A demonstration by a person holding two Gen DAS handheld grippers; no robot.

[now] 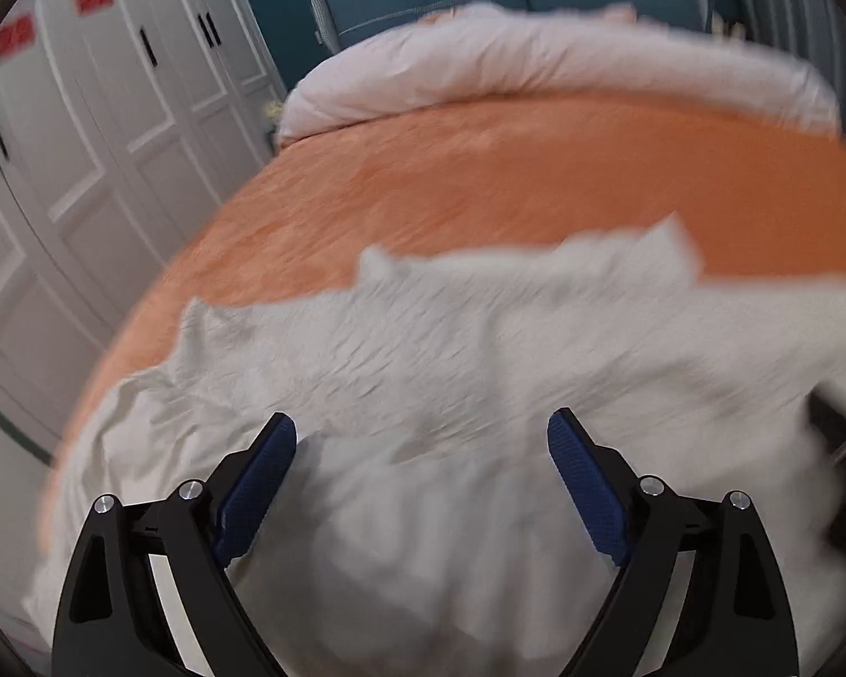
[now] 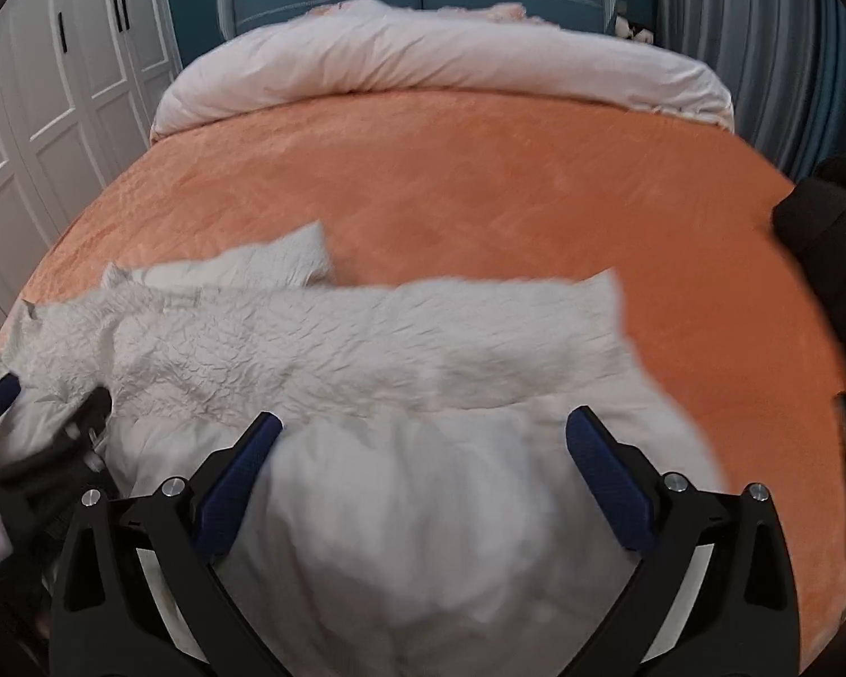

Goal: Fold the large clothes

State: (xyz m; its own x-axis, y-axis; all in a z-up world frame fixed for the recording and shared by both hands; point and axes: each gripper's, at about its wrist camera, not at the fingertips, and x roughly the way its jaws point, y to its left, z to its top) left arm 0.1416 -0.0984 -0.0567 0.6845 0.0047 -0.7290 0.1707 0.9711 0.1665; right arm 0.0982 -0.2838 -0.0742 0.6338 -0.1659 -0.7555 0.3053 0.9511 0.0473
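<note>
Both grippers, left (image 1: 422, 471) and right (image 2: 423, 468), hover jaws spread over the crinkled white garment (image 2: 366, 338) at the bed's (image 2: 479, 180) near edge, seemingly poised to pinch its hem.

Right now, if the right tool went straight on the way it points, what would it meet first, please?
Most likely the crinkled white garment, which fills the space between and ahead of the open right tool. The orange bedspread lies beyond it. Motion blur leaves the depth uncertain.
</note>
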